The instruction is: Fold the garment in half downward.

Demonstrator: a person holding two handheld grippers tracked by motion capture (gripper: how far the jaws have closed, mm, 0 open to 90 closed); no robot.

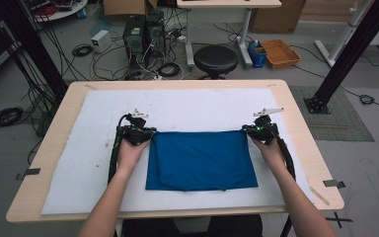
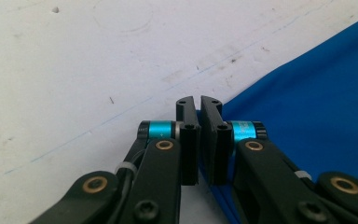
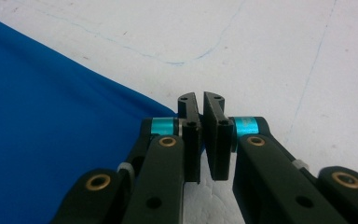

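Pinching far corners of folded blue cloth (image 1: 201,160): left tongs (image 2: 198,109), right tongs (image 3: 201,105); soft, light, limp, mid-surface (image 1: 296,106).

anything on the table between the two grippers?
Just the blue cloth. In the high view it spans the stretch from the left gripper to the right gripper, each shut on a far corner, lying on the white mat.

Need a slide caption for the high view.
Both grippers pinch the far corners of a folded blue cloth on a white mat.
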